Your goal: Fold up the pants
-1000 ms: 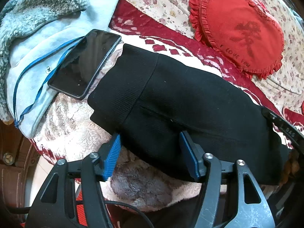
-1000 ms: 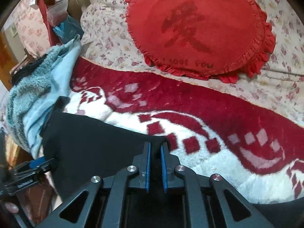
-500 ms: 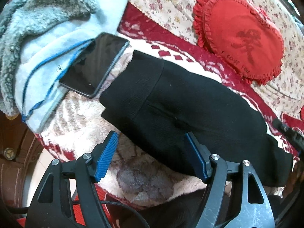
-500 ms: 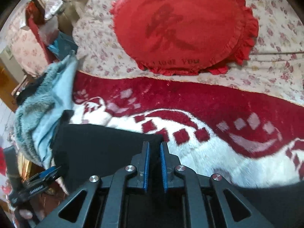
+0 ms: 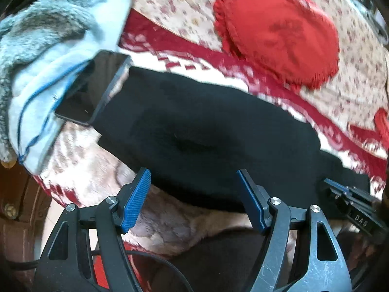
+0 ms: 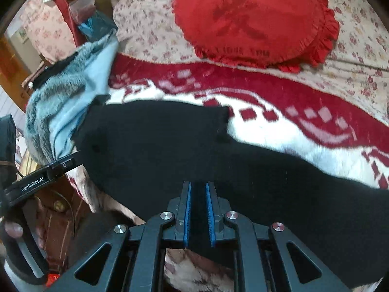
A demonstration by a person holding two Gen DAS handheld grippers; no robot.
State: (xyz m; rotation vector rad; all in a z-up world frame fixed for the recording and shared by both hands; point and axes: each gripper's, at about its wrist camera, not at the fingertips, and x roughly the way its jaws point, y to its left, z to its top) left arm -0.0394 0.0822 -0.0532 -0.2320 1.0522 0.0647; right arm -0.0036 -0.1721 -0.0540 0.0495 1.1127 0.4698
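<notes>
The black pants (image 5: pixel 199 131) lie folded lengthwise across a red and white blanket (image 5: pixel 92 170); they also show in the right wrist view (image 6: pixel 170 150). My left gripper (image 5: pixel 194 182) is open and empty, just off the near edge of the pants. My right gripper (image 6: pixel 198 189) is shut on the near edge of the pants, with black fabric between the blue pads. The right gripper shows at the right edge of the left wrist view (image 5: pixel 350 194). The left gripper shows at the left of the right wrist view (image 6: pixel 56 168).
A black phone (image 5: pixel 92 90) lies by the waistband, partly on a light blue fleece garment (image 5: pixel 53 48). A red heart-shaped pillow (image 6: pixel 252 17) rests on the floral bedsheet (image 6: pixel 359 56) behind. The bed's edge and wooden frame (image 5: pixel 14 209) are at the left.
My left gripper has let go of the pants' edge and pulled back, open. My right gripper has pulled back with the fabric, so more of the pants shows ahead of it.
</notes>
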